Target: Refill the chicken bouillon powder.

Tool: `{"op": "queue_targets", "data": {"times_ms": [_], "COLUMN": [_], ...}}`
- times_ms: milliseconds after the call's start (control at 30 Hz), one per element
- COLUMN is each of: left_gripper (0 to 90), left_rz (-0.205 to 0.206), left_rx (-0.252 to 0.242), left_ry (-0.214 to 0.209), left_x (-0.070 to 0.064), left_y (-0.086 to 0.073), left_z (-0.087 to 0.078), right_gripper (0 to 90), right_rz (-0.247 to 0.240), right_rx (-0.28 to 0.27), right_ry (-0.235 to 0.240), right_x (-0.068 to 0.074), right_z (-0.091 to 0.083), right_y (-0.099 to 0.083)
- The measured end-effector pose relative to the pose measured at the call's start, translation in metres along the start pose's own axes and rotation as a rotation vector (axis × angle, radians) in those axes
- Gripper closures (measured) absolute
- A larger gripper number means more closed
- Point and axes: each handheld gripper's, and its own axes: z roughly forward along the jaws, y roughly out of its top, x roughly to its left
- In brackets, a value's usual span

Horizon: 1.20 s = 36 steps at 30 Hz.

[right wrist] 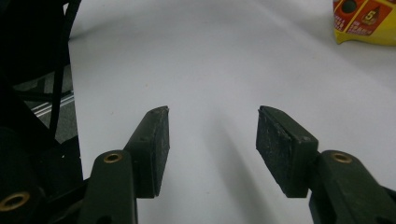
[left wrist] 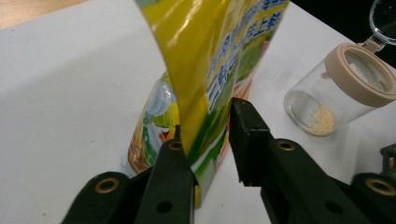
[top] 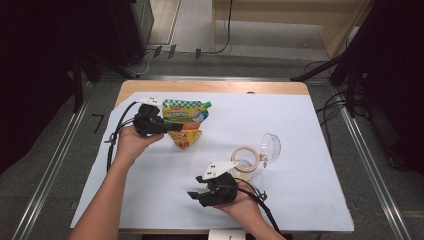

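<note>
A yellow and green spouted pouch (top: 185, 117) lies at the back left of the white sheet, and its lower part bends up. My left gripper (top: 177, 127) comes at it from the left. In the left gripper view the pouch (left wrist: 210, 56) stands between the jaws of my left gripper (left wrist: 205, 116), which are shut on its lower edge. My right gripper (top: 194, 187) is near the front of the table, open, with nothing between its fingers. In the right gripper view my right gripper (right wrist: 212, 121) points over bare sheet. A yellow corner of the pouch (right wrist: 364, 21) sits far off at the top right.
A small glass jar (top: 245, 162) with a tan rim lies tipped beside my right hand, its clear lid (top: 270, 145) swung open. In the left gripper view the jar (left wrist: 336, 93) holds a little pale powder. The white sheet (top: 300, 125) covers the wooden table.
</note>
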Motion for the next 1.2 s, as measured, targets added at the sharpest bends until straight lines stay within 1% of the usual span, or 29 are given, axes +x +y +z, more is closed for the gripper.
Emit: {"op": "queue_targets", "data": {"times_ms": [100,133,167,233,300,367,400,433,467,533,600,633,733,833,900,967,1033,1067,1133,1200], "left_gripper": [84.1,86.3,88.4,88.7,89.5,90.0,90.0,90.0,90.0,90.0,90.0,90.0,90.0,90.0,90.0,90.0,90.0,90.0,90.0,90.0], "left_rz": [0.025,0.024,0.007,0.001,0.001,0.002,0.009,0.011,0.011,0.0,-0.005,-0.009,0.003,0.016,0.017,0.013,0.019,0.022,0.041,0.045], "left_rx": [0.02,0.021,0.024,0.025,0.028,0.038,0.047,0.051,0.051,0.048,0.046,0.046,0.04,0.032,0.029,0.026,0.029,0.029,0.023,0.024], "left_ry": [-0.011,-0.01,-0.003,-0.004,-0.006,-0.009,-0.01,-0.018,-0.018,-0.028,-0.047,-0.054,-0.062,-0.071,-0.085,-0.103,-0.115,-0.125,-0.133,-0.142], "left_x": [-0.003,-0.004,-0.005,-0.005,-0.006,-0.009,-0.01,-0.014,-0.014,-0.017,-0.02,-0.023,-0.03,-0.037,-0.043,-0.048,-0.054,-0.057,-0.063,-0.069], "left_y": [0.0,0.001,0.002,0.002,0.003,0.005,0.006,0.009,0.009,0.011,0.013,0.014,0.018,0.022,0.024,0.026,0.028,0.028,0.03,0.032], "left_z": [-0.001,-0.002,-0.003,-0.003,-0.004,-0.006,-0.008,-0.012,-0.012,-0.017,-0.021,-0.023,-0.028,-0.033,-0.036,-0.039,-0.041,-0.042,-0.044,-0.046], "right_gripper": [45.9,46.0,46.0,46.0,45.9,45.7,45.7,45.8,45.8,45.8,45.8,45.8,45.8,45.8,46.3,47.0,47.7,47.7,48.2,48.4], "right_rz": [0.008,0.015,0.022,0.023,0.03,0.052,0.052,0.056,0.056,0.054,0.057,0.055,0.05,0.06,0.055,0.052,0.07,0.07,0.082,0.095], "right_rx": [0.004,0.004,0.005,0.002,-0.001,-0.008,-0.008,-0.012,-0.012,-0.013,-0.018,-0.019,-0.022,-0.025,-0.022,-0.02,-0.026,-0.026,-0.035,-0.037], "right_ry": [-0.005,-0.007,-0.013,-0.014,-0.02,-0.033,-0.033,-0.038,-0.038,-0.048,-0.052,-0.056,-0.067,-0.071,-0.076,-0.09,-0.094,-0.094,-0.093,-0.089], "right_x": [-0.002,-0.003,-0.005,-0.007,-0.01,-0.014,-0.014,-0.016,-0.016,-0.017,-0.018,-0.018,-0.02,-0.02,-0.021,-0.021,-0.021,-0.021,-0.022,-0.024], "right_z": [0.001,0.001,0.0,0.0,0.0,-0.002,-0.002,-0.003,-0.003,-0.004,-0.005,-0.005,-0.006,-0.006,-0.006,-0.005,-0.004,-0.004,-0.004,-0.004], "right_y": [-0.003,-0.004,-0.005,-0.006,-0.008,-0.011,-0.011,-0.012,-0.012,-0.012,-0.012,-0.012,-0.013,-0.013,-0.013,-0.013,-0.012,-0.012,-0.012,-0.011]}}
